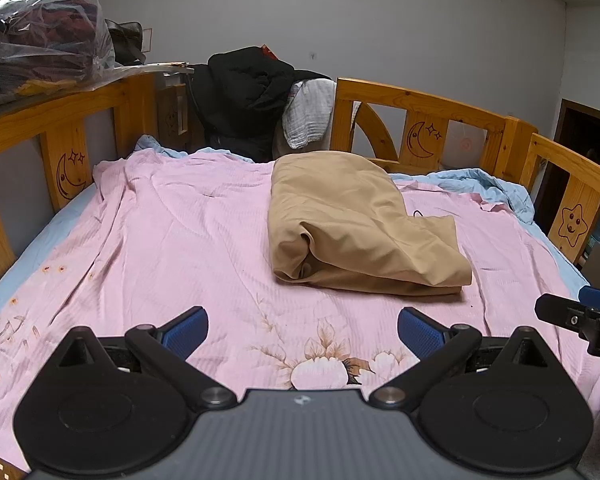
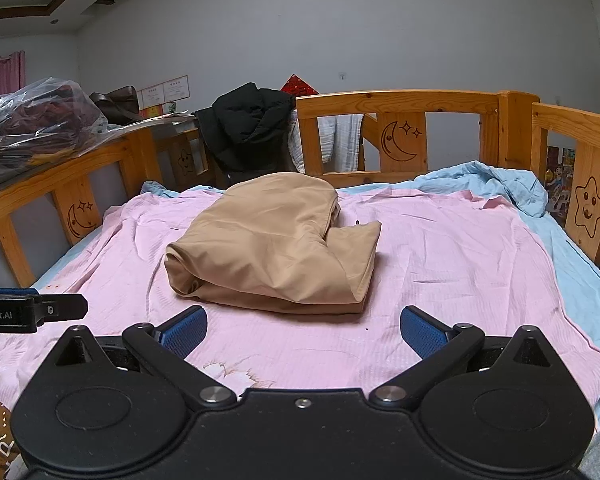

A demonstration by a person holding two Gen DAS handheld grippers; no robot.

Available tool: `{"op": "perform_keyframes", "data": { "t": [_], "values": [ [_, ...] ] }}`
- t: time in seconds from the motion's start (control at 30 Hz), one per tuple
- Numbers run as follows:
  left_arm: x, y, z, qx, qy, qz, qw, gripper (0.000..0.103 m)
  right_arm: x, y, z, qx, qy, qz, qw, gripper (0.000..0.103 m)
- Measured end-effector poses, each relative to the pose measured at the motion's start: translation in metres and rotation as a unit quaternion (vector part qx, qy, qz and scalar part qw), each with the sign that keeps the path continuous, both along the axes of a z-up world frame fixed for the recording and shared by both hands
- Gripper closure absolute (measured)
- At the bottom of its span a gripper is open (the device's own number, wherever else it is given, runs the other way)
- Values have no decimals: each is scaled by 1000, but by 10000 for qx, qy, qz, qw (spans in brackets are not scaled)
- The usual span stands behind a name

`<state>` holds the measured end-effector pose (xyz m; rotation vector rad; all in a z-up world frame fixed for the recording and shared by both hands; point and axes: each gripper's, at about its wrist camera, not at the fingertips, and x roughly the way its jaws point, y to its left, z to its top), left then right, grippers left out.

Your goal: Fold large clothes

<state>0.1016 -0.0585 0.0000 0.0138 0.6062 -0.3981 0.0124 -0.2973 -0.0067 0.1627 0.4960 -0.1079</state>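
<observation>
Ideally, with both the left tongs and right tongs spread wide and empty, pinch the tan garment at centre frame by its near corners.

Behind the tan garment, the black jacket covers the bed rail; the right gripper pokes in, cut off by the frame edge, jaws unreadable there.

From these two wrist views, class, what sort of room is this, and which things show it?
Most likely a child's bedroom: a wooden bed rail carved with moons and stars, a pink floral sheet holding a folded tan garment, and a black jacket hung over the rail.
</observation>
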Motion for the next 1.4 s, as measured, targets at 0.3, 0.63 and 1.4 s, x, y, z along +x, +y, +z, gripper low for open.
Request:
{"op": "perform_keyframes", "data": {
  "t": [0.3,0.63,1.4],
  "values": [
    [0,0,-1,-4,17,26,10000,1,1,0,0,-2,4,6,10000,1],
    [0,0,-1,-3,23,23,10000,1,1,-1,0,9,9,2,10000,1],
    [-1,-6,2,286,-84,308,9991,1,1,-4,-1,23,21,5,10000,1]
  ]
}}
